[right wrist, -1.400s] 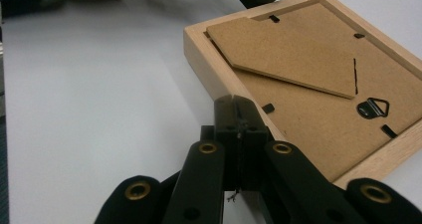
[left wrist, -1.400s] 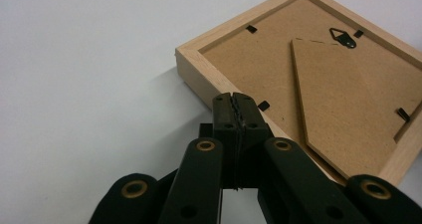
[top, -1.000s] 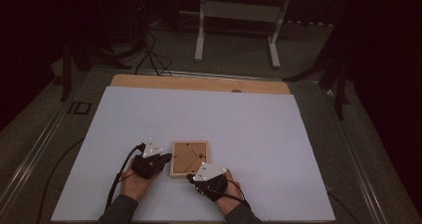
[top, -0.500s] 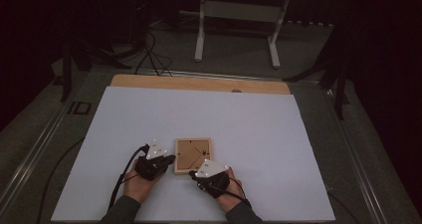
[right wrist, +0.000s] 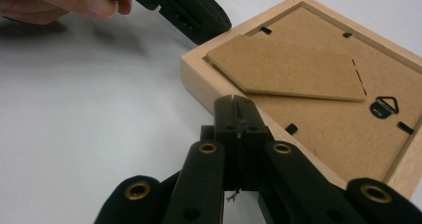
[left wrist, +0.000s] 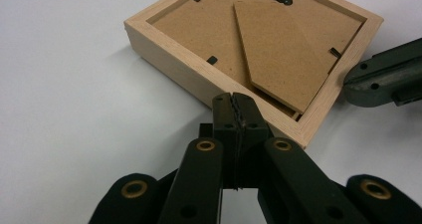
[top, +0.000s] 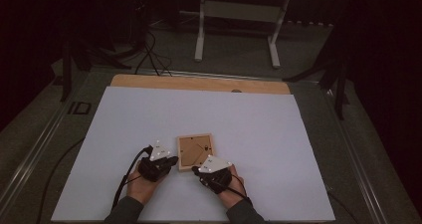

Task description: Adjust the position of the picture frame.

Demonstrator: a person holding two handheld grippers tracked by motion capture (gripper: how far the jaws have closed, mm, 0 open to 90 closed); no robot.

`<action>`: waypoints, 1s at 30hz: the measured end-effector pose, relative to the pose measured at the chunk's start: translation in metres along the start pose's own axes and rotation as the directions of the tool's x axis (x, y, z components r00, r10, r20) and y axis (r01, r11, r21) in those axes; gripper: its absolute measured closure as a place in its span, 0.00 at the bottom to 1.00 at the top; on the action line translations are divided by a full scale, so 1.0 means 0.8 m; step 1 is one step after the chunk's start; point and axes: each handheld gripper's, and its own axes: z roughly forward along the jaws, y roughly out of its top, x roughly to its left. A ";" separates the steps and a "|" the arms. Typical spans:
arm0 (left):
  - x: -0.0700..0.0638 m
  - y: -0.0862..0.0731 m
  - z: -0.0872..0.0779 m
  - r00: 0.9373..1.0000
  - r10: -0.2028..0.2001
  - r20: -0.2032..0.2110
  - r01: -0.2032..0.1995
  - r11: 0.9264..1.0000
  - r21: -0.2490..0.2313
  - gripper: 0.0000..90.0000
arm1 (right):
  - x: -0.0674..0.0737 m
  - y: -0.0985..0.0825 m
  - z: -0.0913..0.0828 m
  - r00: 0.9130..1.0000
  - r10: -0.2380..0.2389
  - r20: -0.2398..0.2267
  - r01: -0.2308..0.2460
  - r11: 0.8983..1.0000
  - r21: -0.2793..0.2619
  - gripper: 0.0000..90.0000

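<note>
Lying face down on the white table sheet [top: 249, 124], the wooden picture frame [top: 196, 152], front side hidden, with its fold-out stand [left wrist: 283, 55] resting flat on the backing. Pressing at the frame's near left corner, jaws fully closed on nothing: the left gripper [top: 171, 160]. Nosing the near right corner, likewise closed and empty: the right gripper [top: 195, 170]. Stretching wide beyond the frame, bare sheet; running along the far side, a wooden table edge [top: 199, 83].

A white sheet [top: 199, 114] covers the surface, with a wooden strip [top: 199, 83] along its far edge. Beyond, white stand legs [top: 201, 35] and cables [top: 149, 50] sit on dim grey floor [top: 239, 55].
</note>
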 end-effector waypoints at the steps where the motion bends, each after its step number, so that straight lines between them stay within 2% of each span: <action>1: 0.000 0.000 0.000 1.000 0.002 -0.001 -0.002 1.000 -0.001 0.99 | 0.000 0.000 0.000 1.000 0.000 0.001 0.000 1.000 0.002 1.00; 8: -0.004 0.000 0.000 1.000 0.009 -0.019 -0.009 1.000 -0.001 0.99 | -0.023 0.002 -0.024 0.998 0.049 0.039 -0.047 0.998 -0.035 1.00; 10: -0.004 0.000 0.000 1.000 0.011 -0.017 -0.011 1.000 0.002 0.99 | -0.038 -0.001 -0.039 0.995 0.076 0.070 -0.073 0.996 -0.045 1.00; 15: -0.005 0.000 0.000 1.000 0.007 -0.018 -0.007 1.000 0.002 0.99 | -0.051 -0.011 -0.053 0.989 0.109 0.103 -0.106 0.994 -0.029 1.00; 20: -0.006 0.001 0.001 1.000 0.013 -0.024 -0.013 1.000 0.002 0.99 | -0.052 -0.023 -0.052 0.982 0.121 0.145 -0.126 0.992 0.022 1.00; 21: -0.006 0.002 0.001 1.000 0.011 -0.025 -0.011 1.000 0.001 0.99 | -0.049 -0.029 -0.051 0.977 0.149 0.151 -0.158 0.986 0.045 1.00; 24: -0.006 0.003 0.004 1.000 -0.001 -0.031 0.001 1.000 -0.001 0.99 | -0.044 -0.029 -0.051 0.977 0.146 0.158 -0.157 0.986 0.060 1.00; 27: -0.007 0.004 0.004 0.999 0.017 -0.045 -0.017 1.000 0.000 0.99 | -0.044 -0.029 -0.051 0.977 0.153 0.151 -0.164 0.985 0.059 1.00; 30: -0.007 0.005 0.006 0.999 0.009 -0.045 -0.009 1.000 -0.005 0.99 | -0.045 -0.029 -0.050 0.976 0.153 0.154 -0.164 0.985 0.058 1.00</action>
